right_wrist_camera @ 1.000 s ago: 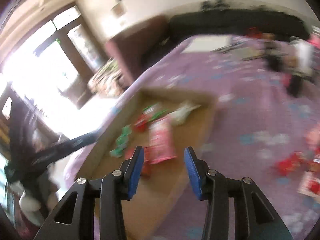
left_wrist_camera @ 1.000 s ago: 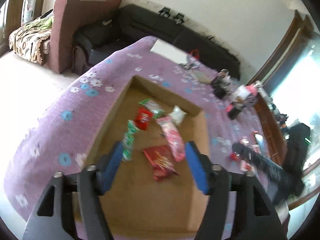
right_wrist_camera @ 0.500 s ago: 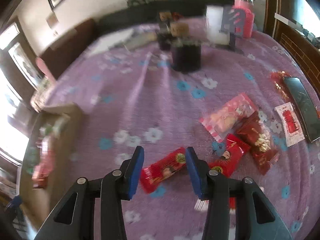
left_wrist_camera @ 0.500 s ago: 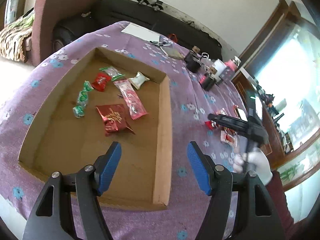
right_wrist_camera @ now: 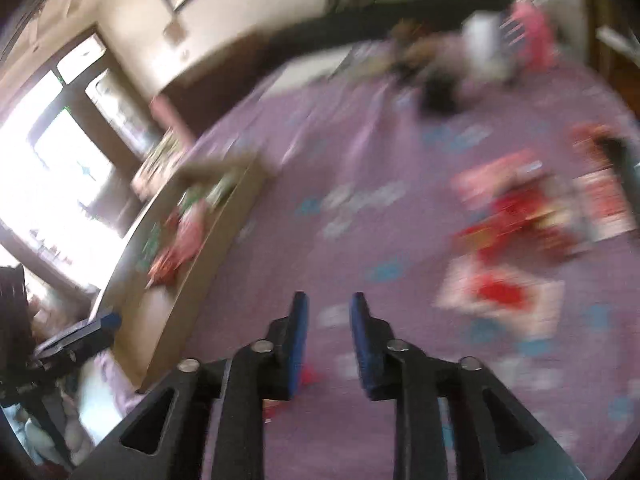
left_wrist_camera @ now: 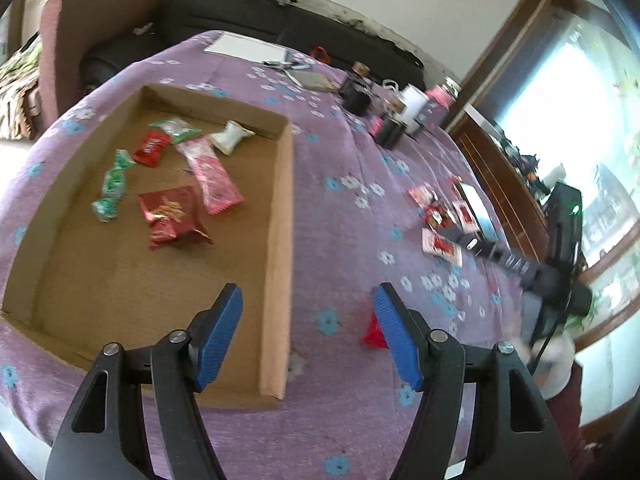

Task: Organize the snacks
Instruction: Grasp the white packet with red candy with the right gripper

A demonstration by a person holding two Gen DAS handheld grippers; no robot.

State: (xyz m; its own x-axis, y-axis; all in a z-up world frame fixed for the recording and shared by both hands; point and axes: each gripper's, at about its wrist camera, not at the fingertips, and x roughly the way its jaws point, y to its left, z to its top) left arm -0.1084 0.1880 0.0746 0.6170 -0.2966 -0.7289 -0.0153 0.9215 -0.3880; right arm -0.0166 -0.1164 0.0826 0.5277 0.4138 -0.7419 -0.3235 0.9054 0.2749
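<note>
A shallow cardboard tray on the purple cloth holds several snacks: a red packet, a pink bar, green candies, a white pouch. My left gripper is open above the tray's right wall; a small red snack lies by its right finger. More red and pink snacks lie loose to the right, and also show in the blurred right wrist view. My right gripper is open with a narrow gap, over the cloth right of the tray. A red bit shows beneath it.
Dark jars, a white cup and a pink bottle stand at the table's back right. A phone lies by the loose snacks. Papers lie at the far end. A sofa stands behind the table.
My left gripper has moved right, from over the tray to its right wall. My right gripper has swung left from the loose snacks toward the tray, with heavy motion blur.
</note>
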